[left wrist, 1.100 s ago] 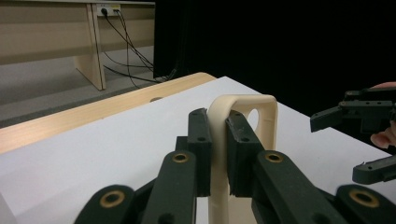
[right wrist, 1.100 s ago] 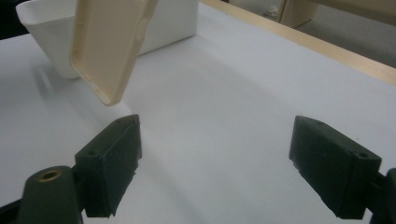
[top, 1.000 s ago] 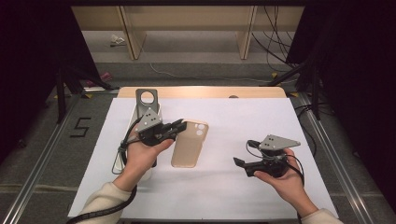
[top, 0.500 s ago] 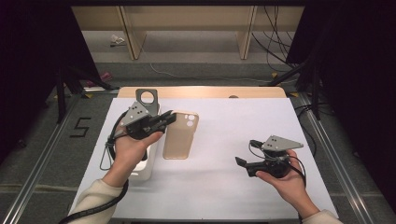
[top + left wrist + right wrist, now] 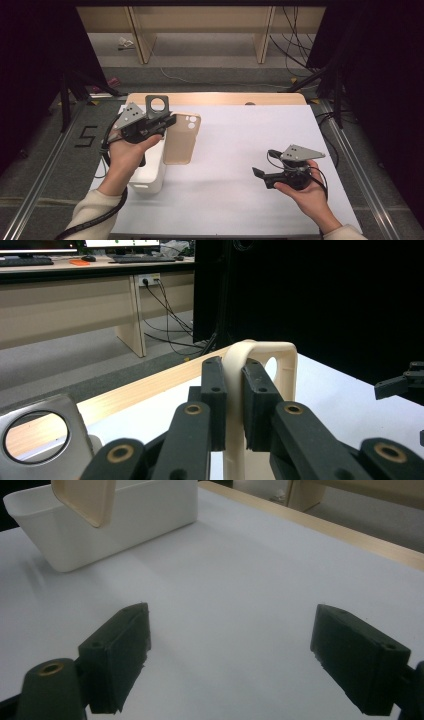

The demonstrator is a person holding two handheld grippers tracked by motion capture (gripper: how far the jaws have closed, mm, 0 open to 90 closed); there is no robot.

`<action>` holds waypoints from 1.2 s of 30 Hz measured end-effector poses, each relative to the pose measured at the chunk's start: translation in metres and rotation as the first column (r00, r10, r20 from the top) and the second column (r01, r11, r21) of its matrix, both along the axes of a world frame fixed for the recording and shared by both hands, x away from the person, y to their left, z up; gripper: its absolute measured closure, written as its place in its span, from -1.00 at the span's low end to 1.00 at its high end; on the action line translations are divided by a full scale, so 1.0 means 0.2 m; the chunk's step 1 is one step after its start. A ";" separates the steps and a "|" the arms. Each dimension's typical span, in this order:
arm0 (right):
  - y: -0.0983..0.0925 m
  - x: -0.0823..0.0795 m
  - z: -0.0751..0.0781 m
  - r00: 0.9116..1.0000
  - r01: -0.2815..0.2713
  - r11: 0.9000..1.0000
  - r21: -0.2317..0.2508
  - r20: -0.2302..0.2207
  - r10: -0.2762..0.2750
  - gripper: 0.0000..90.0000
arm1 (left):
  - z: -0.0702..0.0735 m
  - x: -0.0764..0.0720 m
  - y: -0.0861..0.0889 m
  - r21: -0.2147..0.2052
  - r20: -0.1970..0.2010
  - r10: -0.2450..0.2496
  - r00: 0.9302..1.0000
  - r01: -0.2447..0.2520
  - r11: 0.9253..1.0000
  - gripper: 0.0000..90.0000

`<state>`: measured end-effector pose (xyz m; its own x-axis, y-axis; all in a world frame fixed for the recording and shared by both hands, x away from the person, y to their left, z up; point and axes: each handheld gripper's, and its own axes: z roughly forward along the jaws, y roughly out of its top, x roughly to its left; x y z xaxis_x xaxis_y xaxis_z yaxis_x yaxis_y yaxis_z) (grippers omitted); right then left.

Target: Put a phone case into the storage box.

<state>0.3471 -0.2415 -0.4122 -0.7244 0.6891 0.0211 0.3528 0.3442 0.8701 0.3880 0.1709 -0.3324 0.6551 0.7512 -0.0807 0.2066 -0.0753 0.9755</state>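
A beige phone case [image 5: 181, 139] hangs in the air over the left part of the white table, its camera cut-out at the far end. My left gripper [image 5: 162, 127] is shut on the case's edge; in the left gripper view the two black pads [image 5: 214, 401] clamp the thin beige rim of the phone case [image 5: 260, 352]. A white bin [image 5: 148, 175] stands under and left of the case. My right gripper [image 5: 258, 173] rests low at the right, open, with bare table between its jaws; the right gripper [image 5: 230, 655] looks toward the bin [image 5: 100, 525] and the case [image 5: 85, 497].
A grey metal stand with a round hole [image 5: 157, 106] sits at the table's far left, near the wooden far edge [image 5: 225, 98]. Dark curtains and tripod legs flank the table. Cables lie on the floor beyond.
My left gripper has carried the phone case up and to the left, from the table's middle toward the white bin. The right gripper has stayed in place.
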 end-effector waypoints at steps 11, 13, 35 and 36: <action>0.00 0.00 0.00 1.000 0.000 1.000 0.001 -0.002 0.000 -0.62 | 0.02 0.01 0.05 0.019 0.019 0.025 1.000 -0.025 1.000 0.81; 0.00 0.00 0.00 1.000 0.000 1.000 0.000 -0.003 0.000 -0.62 | 0.02 0.01 0.06 0.015 0.020 0.034 0.999 -0.034 0.999 0.81; -0.01 0.01 -0.01 1.000 0.000 1.000 0.008 -0.011 0.000 -0.62 | 0.05 0.03 0.18 0.000 0.031 0.097 0.995 -0.097 0.995 0.81; -0.01 0.01 -0.01 1.000 0.000 1.000 0.008 -0.011 0.000 -0.62 | 0.05 0.03 0.19 -0.003 0.029 0.099 0.995 -0.099 0.995 0.81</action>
